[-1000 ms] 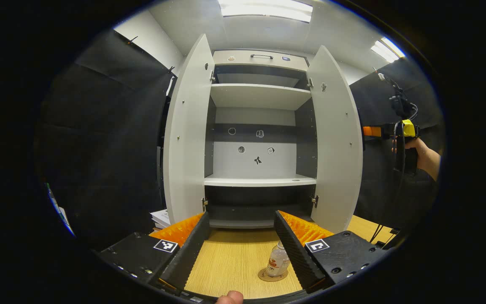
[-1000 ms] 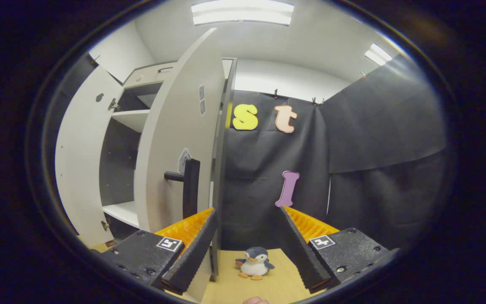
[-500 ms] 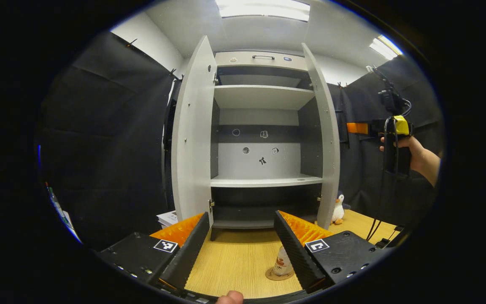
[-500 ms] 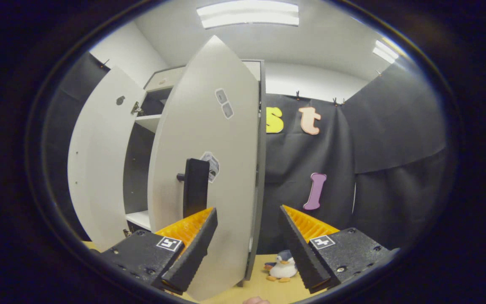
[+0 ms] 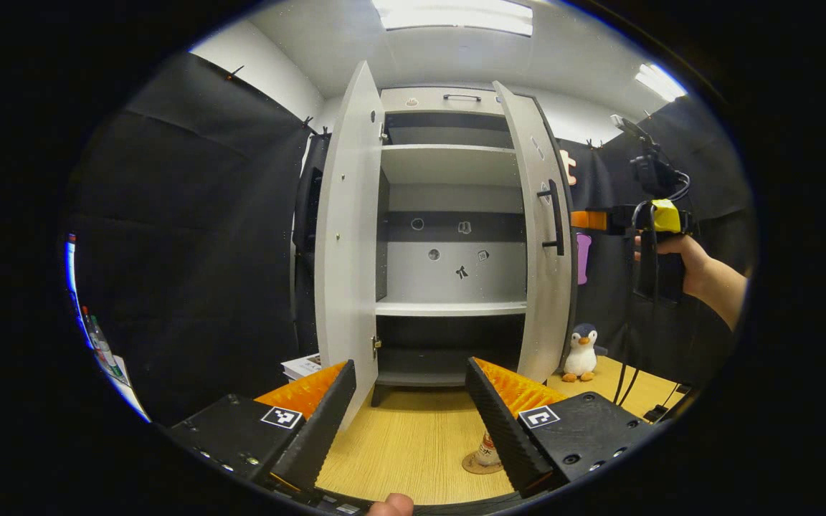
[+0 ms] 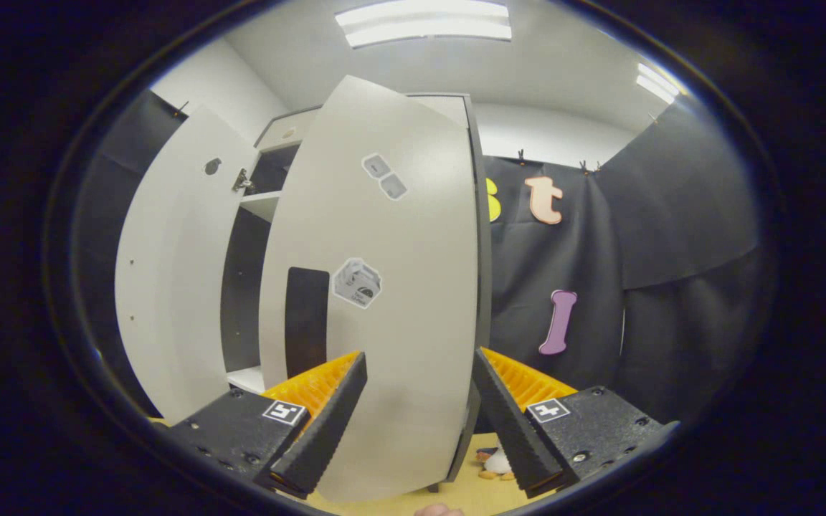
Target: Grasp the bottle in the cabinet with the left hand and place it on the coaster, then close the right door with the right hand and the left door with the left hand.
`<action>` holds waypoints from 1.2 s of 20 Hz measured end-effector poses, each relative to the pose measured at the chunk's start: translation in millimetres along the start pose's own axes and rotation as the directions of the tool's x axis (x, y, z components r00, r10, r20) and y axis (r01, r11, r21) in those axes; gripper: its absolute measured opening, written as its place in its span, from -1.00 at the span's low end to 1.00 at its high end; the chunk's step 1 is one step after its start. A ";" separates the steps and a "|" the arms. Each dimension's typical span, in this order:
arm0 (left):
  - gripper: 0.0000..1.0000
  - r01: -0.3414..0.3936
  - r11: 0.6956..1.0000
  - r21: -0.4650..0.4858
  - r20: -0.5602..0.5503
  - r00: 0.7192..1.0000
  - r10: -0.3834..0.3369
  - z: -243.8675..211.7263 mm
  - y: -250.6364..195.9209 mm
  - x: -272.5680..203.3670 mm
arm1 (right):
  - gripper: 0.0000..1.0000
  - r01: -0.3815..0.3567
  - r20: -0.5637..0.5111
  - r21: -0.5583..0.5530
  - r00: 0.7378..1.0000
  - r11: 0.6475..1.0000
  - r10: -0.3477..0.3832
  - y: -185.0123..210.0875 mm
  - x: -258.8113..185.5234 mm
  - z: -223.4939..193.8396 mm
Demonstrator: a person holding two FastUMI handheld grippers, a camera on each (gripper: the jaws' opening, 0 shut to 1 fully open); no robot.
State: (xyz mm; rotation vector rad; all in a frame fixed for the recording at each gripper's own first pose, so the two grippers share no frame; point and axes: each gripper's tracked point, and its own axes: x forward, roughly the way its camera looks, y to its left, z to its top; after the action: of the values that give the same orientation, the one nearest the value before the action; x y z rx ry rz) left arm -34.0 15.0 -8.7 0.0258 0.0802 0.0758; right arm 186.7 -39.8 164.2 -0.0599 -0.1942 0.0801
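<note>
Booth with black cloth walls and ceiling strip lights, holding a wooden bench (image 5: 406,444). Item one, cabinet (image 5: 449,236): pale, with bare shelves, standing at the far end of the bench. Item two, left door (image 5: 345,251): swung fully out, untouched. Item three, right door (image 5: 538,236): a second ago it stood wide open with its inner face shown in the left gripper view; now it is swung well inward, so its outer face and dark handle (image 5: 556,215) are seen, with a gap left at the cabinet front; closing is judged part done. Item four, right claw (image 6: 416,408): jaws held wide apart with nothing between them, set close before the door's outer face (image 6: 384,308); contact with the panel cannot be confirmed. In the left gripper view it is held by a hand (image 5: 675,251) beside the door. Item five, left claw (image 5: 409,416): jaws wide apart and empty, hovering low over the bench. Item six, toy penguin (image 5: 583,351): on the bench by the right door. Item seven, bottle (image 5: 487,450): upright on the coaster (image 5: 477,466), partly hidden behind a claw finger; placement is judged complete. Remaining: right door seated, then left door closed.
</note>
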 end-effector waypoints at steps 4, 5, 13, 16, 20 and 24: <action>0.87 0.001 1.000 0.009 0.006 1.000 -0.001 3.9 0.8 2.6 | 0.94 0.020 -0.014 -0.008 1.000 1.000 -0.020 -4.7 -40.8 -0.6; 0.87 0.003 1.000 0.013 0.010 1.000 -0.003 5.6 -0.2 3.0 | 0.93 0.010 -0.016 0.003 1.000 1.000 -0.010 -0.4 -53.4 -4.0; 0.94 0.068 0.997 0.030 0.016 0.998 -0.069 7.2 -23.9 11.8 | 0.94 -0.035 -0.099 0.113 0.994 0.993 0.047 39.1 -147.2 -60.1; 0.88 0.088 0.995 0.038 0.019 0.996 -0.089 6.7 -33.4 11.8 | 0.94 0.014 -0.110 0.102 0.994 0.995 -0.002 35.4 -172.4 -84.9; 0.87 0.111 0.994 0.022 0.003 0.994 -0.111 1.0 -44.1 9.2 | 0.94 0.098 -0.157 0.101 0.984 0.990 -0.082 27.1 -205.1 -127.3; 0.87 0.137 0.990 -0.024 -0.022 0.990 -0.137 -4.9 -50.1 7.9 | 0.94 0.111 -0.204 0.096 0.975 0.989 -0.089 28.2 -222.2 -157.5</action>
State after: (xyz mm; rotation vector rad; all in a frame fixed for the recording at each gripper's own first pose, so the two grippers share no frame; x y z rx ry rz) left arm -22.8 -34.2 -15.6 -0.0026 0.1047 -0.0604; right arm -2.0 -38.8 -34.2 0.0487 0.0084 -0.0166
